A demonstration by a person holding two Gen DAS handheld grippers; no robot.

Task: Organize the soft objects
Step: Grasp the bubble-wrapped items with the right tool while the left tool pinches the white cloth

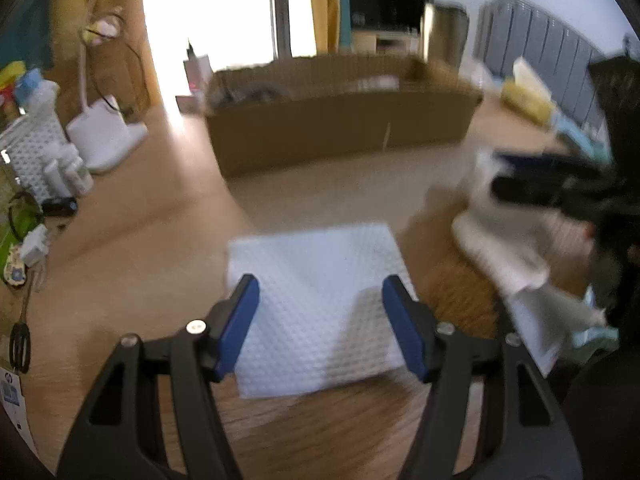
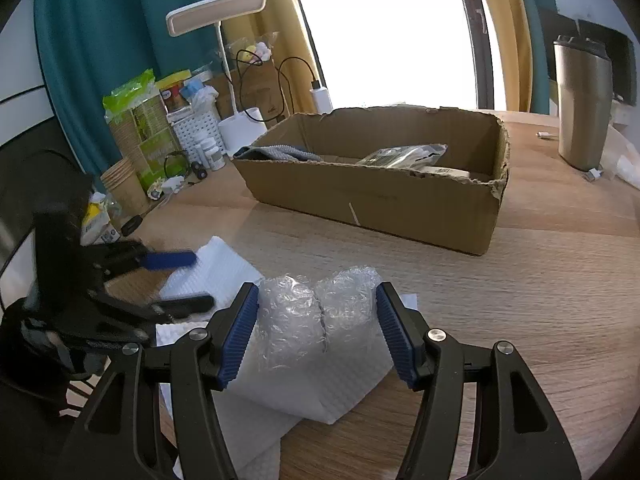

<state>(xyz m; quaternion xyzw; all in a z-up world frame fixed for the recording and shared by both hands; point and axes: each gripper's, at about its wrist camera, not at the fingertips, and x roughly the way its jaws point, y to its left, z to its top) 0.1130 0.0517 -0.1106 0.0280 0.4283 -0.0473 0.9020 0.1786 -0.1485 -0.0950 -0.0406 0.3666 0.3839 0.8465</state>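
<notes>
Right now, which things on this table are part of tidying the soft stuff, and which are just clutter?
Job: bubble wrap bundle between the right gripper pads; white foam sheet under the left gripper; cardboard box.
Clutter: metal tumbler, desk lamp, paper cups.

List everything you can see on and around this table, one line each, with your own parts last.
Foam sheet: one, white, flat on the table under the left tongs.
Bubble wrap bundle: one, clear, between the right tongs' pads, on more white foam.
Cardboard box: one, brown, open, mid-table; grey cloth and a clear bag inside.
Desk lamp: one, white, behind the box.
Tumbler: one, steel, far right.
Paper cups: stack, brown, left edge.
Table: one, light wood.
Left tongs: black, blue pads, open.
Right tongs: black, blue pads, closed on the bundle.
</notes>
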